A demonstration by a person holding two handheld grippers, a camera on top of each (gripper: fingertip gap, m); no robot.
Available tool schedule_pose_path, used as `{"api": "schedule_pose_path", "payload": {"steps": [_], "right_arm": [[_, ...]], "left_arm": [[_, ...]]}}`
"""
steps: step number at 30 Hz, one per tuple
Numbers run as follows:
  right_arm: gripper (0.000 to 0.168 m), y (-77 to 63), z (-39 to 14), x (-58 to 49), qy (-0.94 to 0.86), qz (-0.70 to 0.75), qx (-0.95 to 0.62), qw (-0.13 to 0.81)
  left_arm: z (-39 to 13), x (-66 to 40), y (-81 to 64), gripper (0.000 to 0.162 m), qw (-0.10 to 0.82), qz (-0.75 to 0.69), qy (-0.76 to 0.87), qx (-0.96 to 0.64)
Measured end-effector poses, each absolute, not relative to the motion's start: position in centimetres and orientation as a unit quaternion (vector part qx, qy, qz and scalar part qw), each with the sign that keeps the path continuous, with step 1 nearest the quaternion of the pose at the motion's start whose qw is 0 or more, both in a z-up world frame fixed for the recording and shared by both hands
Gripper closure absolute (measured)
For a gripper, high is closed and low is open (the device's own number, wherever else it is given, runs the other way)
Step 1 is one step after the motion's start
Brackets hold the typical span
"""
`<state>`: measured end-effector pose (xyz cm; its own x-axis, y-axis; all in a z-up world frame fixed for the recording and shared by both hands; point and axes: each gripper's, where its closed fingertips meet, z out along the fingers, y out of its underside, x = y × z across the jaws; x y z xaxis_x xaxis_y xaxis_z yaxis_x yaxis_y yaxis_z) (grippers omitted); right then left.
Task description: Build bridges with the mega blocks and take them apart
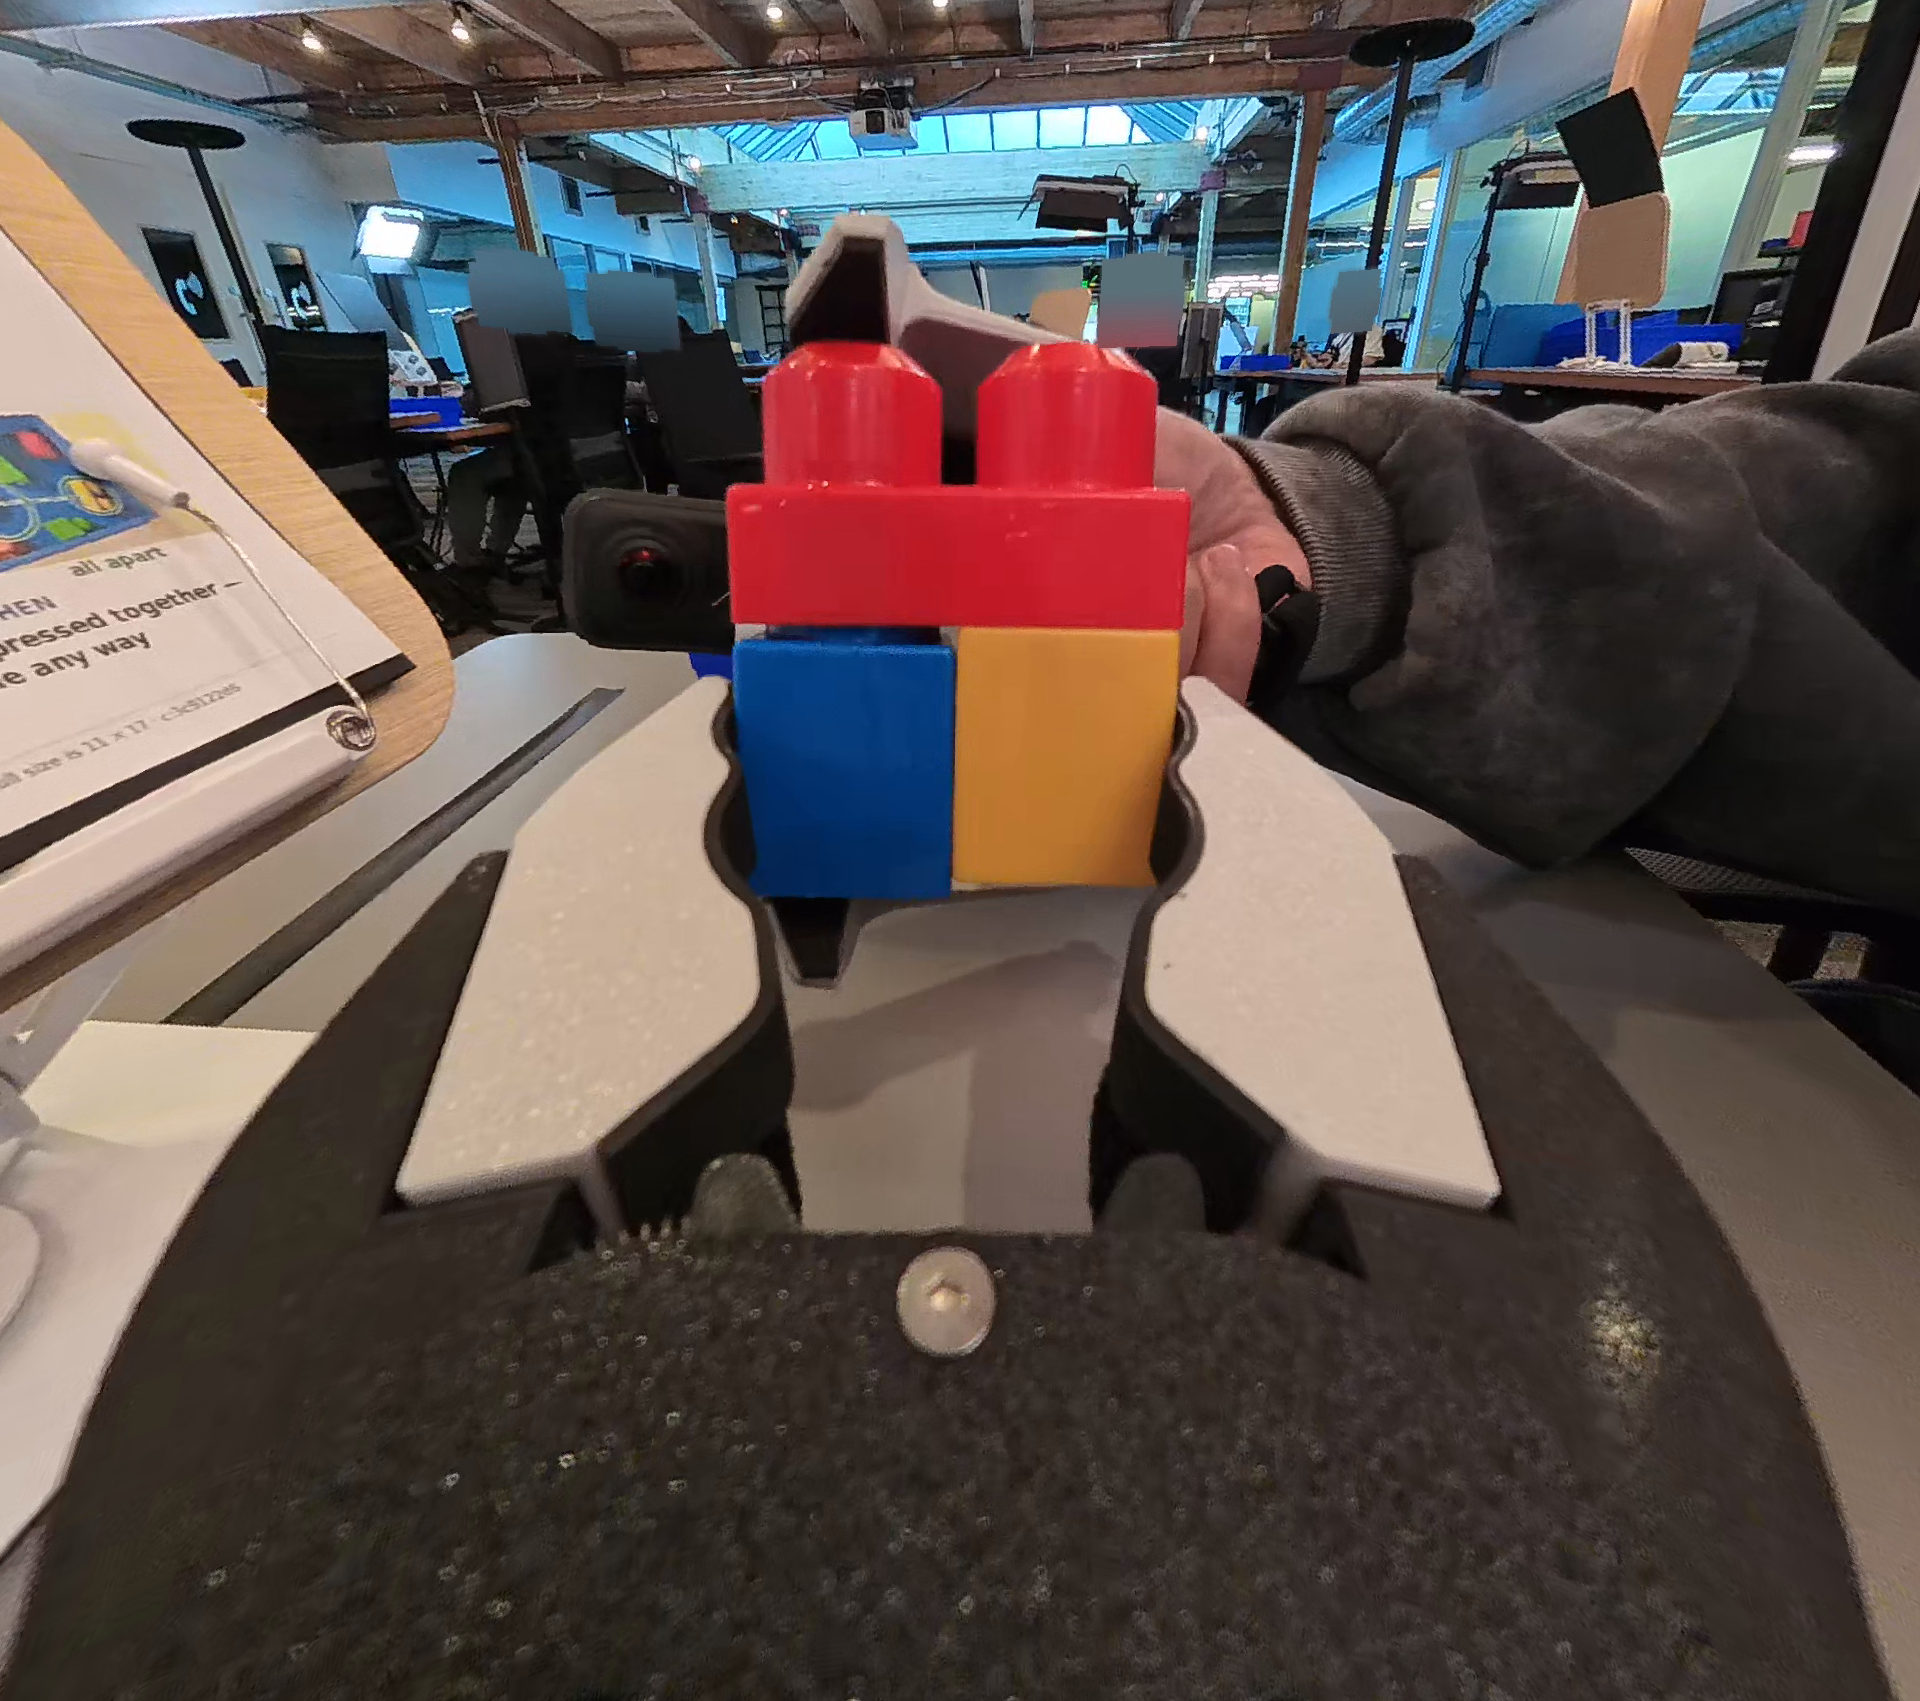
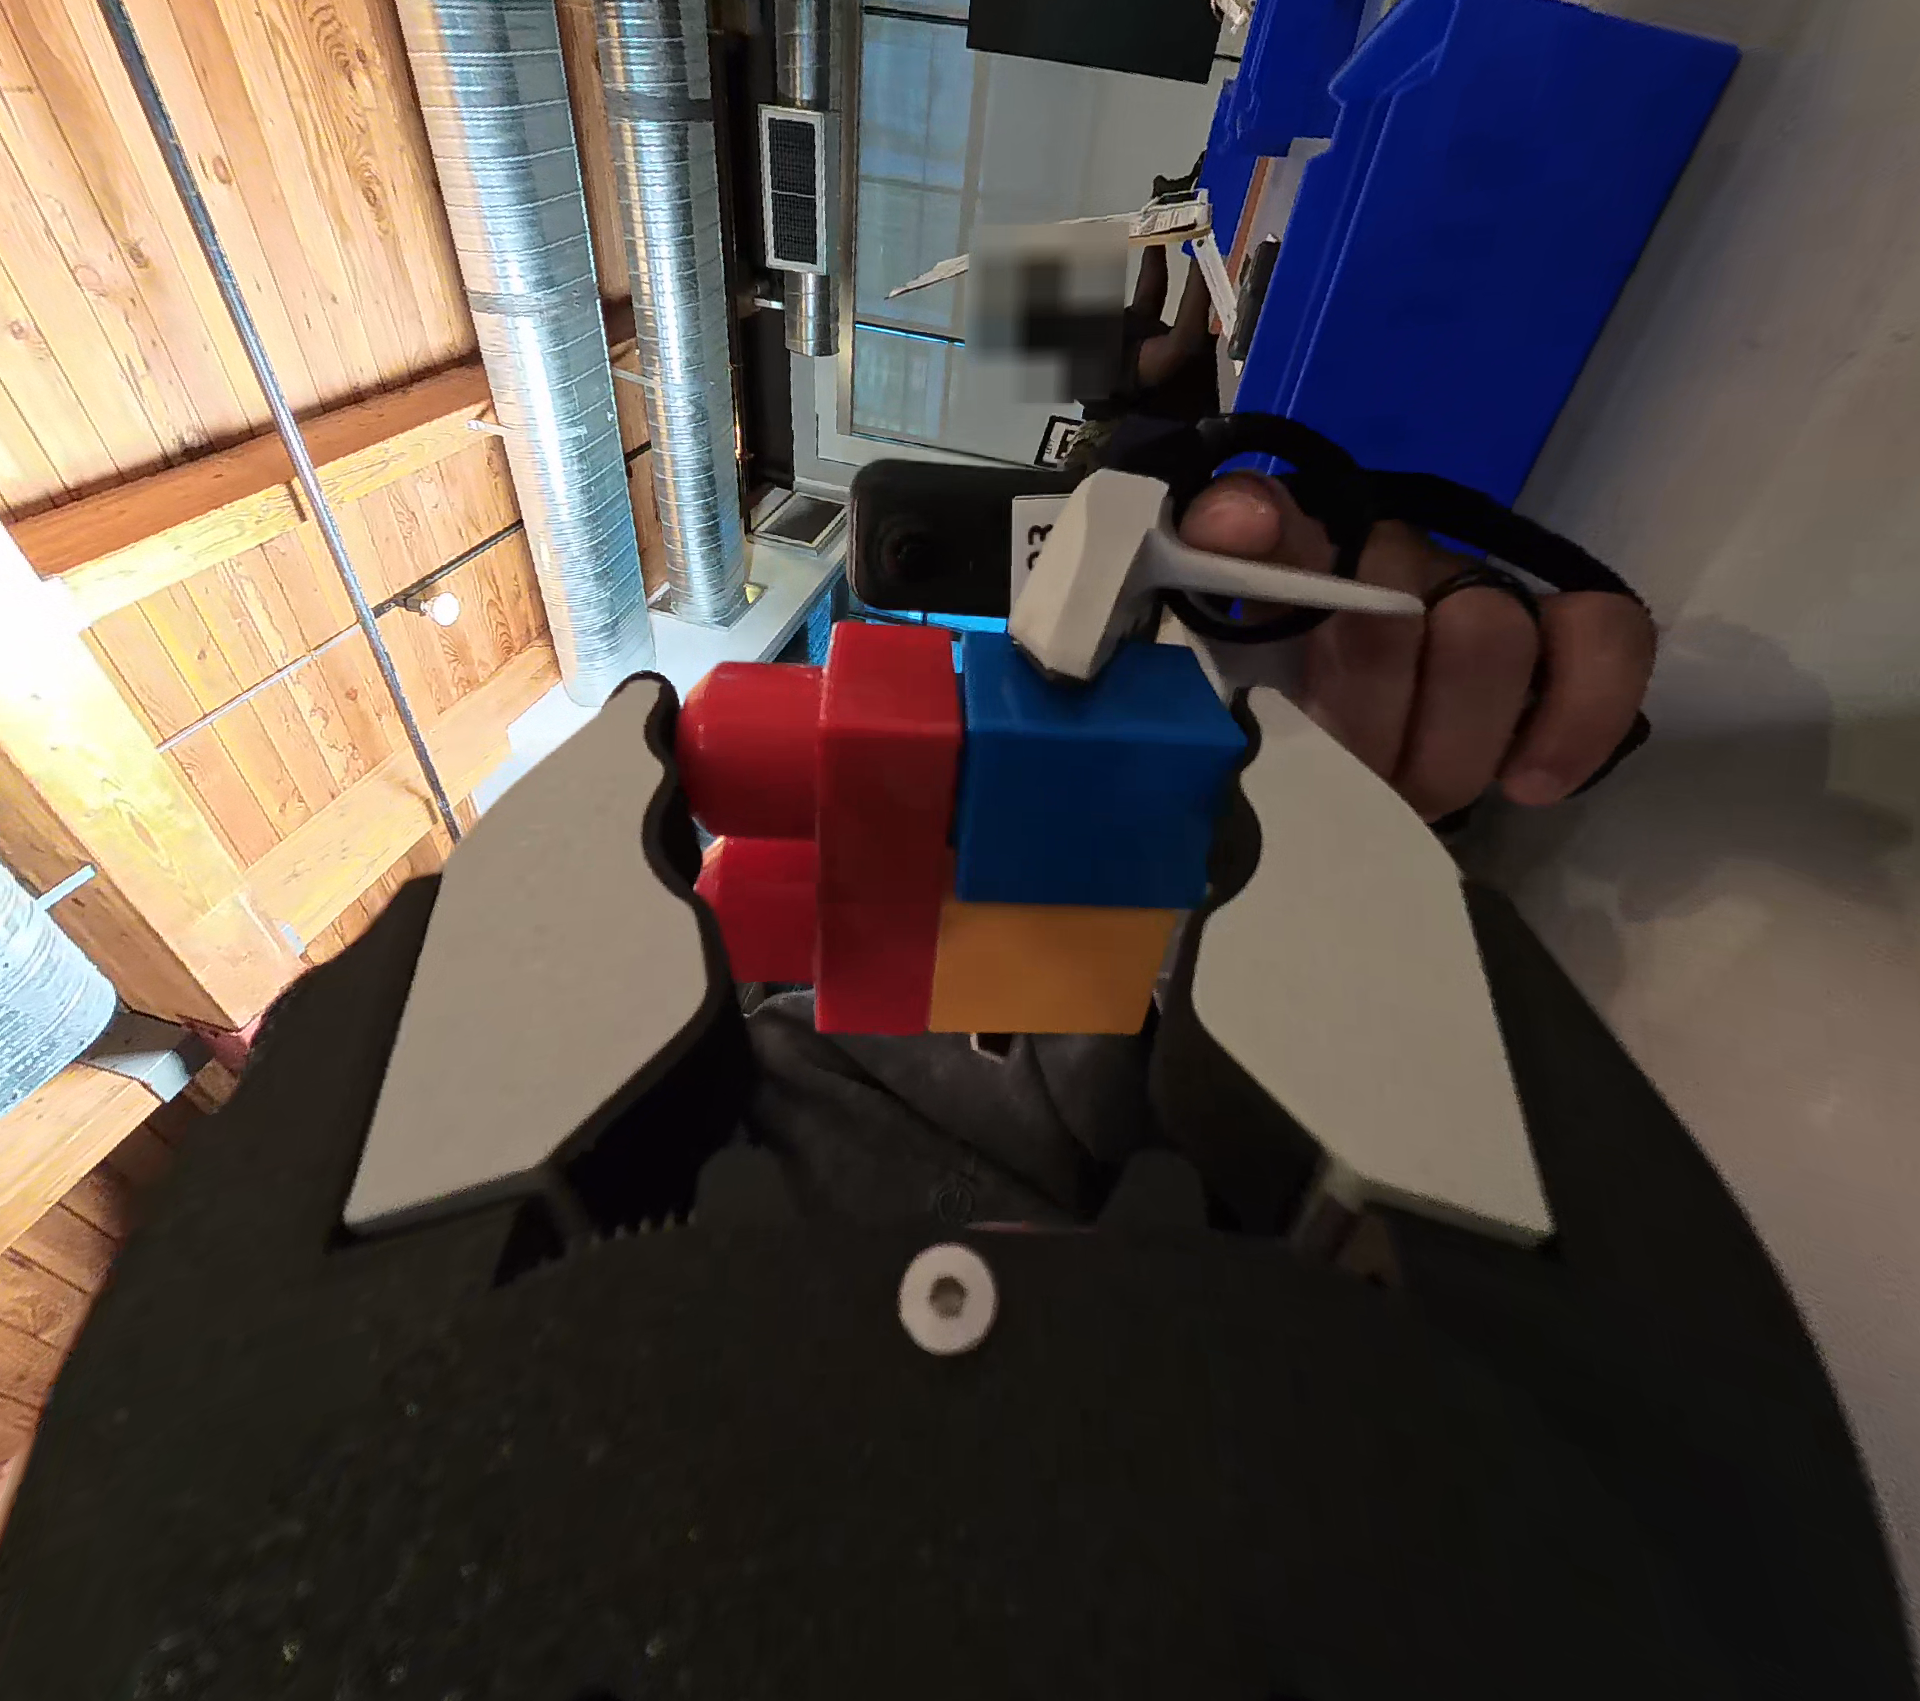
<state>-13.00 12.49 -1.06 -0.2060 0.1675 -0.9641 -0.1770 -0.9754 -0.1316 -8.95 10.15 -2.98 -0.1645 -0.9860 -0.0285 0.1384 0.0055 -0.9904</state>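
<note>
On the far left of the left wrist view, a printed instruction sheet on a wooden board [image 1: 156, 612] is leaning up off the grey tabletop [image 1: 935, 1028]. In the middle, the left gripper [image 1: 951, 778] is squeezing the little bridge by its two legs: one finger is pressing on the blue plastic block [image 1: 847, 768], the other on the yellow plastic block [image 1: 1060, 758], side by side and touching. The red two-stud plastic block [image 1: 956, 550] is sitting across both. In the right wrist view, turned sideways, the right gripper [image 2: 956, 778] is clamping that stack from red studs to leg bottoms. Over on the right, blue plastic storage bins [image 2: 1475, 228] are sitting on the table; can't tell what's inside.
</note>
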Motion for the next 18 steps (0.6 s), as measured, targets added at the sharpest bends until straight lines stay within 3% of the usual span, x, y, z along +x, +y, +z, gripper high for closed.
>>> {"api": "schedule_pose_path", "payload": {"steps": [18], "right_arm": [[0.072,11.83,-0.40,-13.23,-0.035,0.798,-0.589,0.121]], "left_arm": [[-2.64,-9.27,9.77,0.087,0.512,-0.540,0.529,-0.408]]}}
